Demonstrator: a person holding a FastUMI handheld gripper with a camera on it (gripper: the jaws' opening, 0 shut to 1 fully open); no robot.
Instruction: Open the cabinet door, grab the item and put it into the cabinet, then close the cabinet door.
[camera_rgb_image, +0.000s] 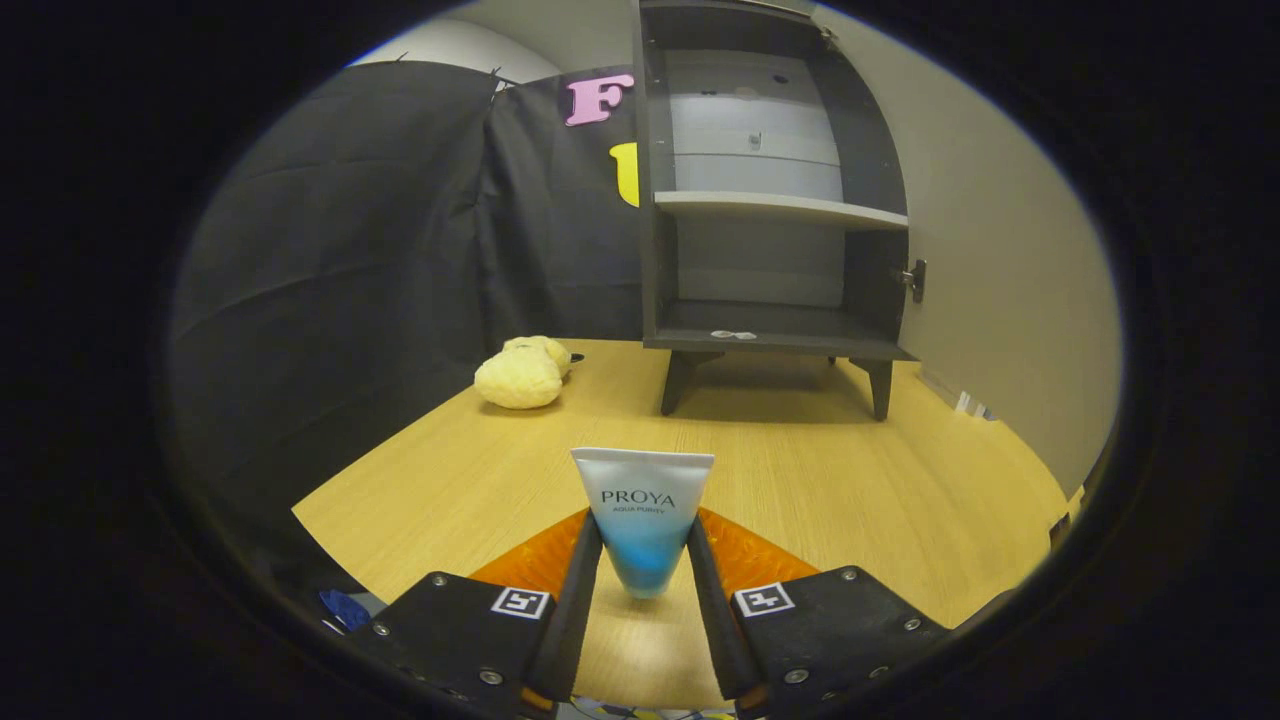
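A white-to-blue cosmetic tube (643, 500) stands upright between my fingers, its wide flat end up and its narrow blue end down, over the wooden table (850, 490). My gripper (643, 535) is shut on it, one finger pressing each side. Well beyond the fingers, at the back of the table, stands the dark grey cabinet (770, 200) on short legs. Its front is open, showing a light shelf (780, 208) and the bottom compartment (770, 325) with a small white bit on its floor. A metal fitting (915, 280) sticks out at its right edge.
A yellow plush toy (522, 373) lies on the table left of the cabinet. Black cloth hangs along the left and back, and a pale wall runs along the right. The table's left corner is close to my left finger.
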